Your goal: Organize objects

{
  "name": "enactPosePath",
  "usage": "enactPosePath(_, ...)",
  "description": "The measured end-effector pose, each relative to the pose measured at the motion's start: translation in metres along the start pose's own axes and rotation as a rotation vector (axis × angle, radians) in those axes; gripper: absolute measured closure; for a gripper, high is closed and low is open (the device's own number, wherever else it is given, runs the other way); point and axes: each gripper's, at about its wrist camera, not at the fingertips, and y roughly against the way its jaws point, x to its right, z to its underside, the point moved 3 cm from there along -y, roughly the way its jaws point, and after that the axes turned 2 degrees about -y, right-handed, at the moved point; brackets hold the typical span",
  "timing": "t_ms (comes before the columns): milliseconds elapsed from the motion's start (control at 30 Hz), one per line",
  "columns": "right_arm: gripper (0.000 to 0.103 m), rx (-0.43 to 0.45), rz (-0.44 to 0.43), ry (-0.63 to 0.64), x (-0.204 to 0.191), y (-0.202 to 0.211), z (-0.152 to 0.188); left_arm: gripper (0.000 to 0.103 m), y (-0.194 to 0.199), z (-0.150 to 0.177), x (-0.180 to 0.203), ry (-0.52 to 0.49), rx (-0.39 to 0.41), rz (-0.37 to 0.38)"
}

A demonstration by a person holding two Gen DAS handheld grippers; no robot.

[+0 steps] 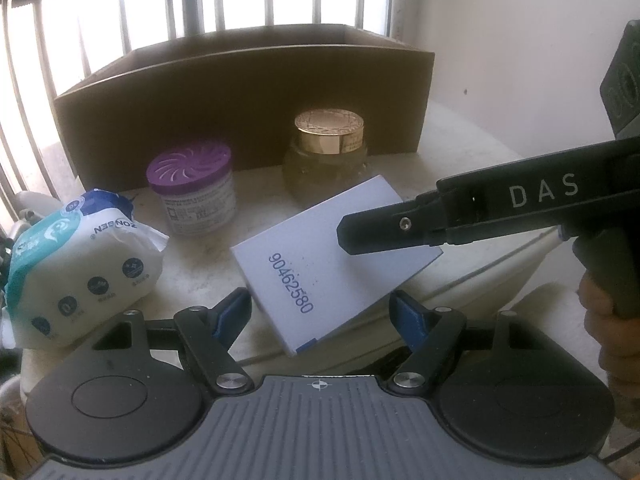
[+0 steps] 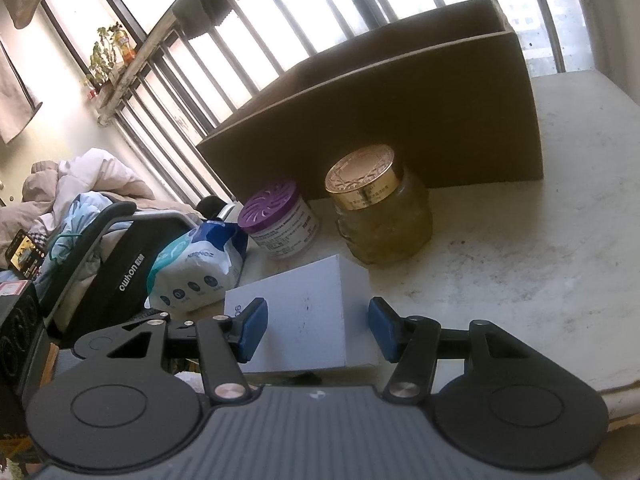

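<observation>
Your left gripper (image 1: pixel 320 312) is open, with the near end of the white box (image 1: pixel 320 256) between its pads. The box's long side runs from you toward the cardboard bin (image 1: pixel 240 112). Your right gripper (image 2: pixel 316 330) is closed on the box's far end.

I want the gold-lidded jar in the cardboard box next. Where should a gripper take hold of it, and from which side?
Grip the gold-lidded jar across its glass body just below the lid, coming from the front. It stands upright, the cardboard box blocks its back, and the purple-lidded container stands on one side.
</observation>
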Motion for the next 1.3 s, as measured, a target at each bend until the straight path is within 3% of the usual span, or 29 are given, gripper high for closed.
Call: enactPosePath(1300, 0.043, -0.009, 0.005, -0.026, 0.0038, -0.0072, 0.0041, 0.026, -0.0082, -0.0004, -0.0003, -0.011, -0.007, -0.019)
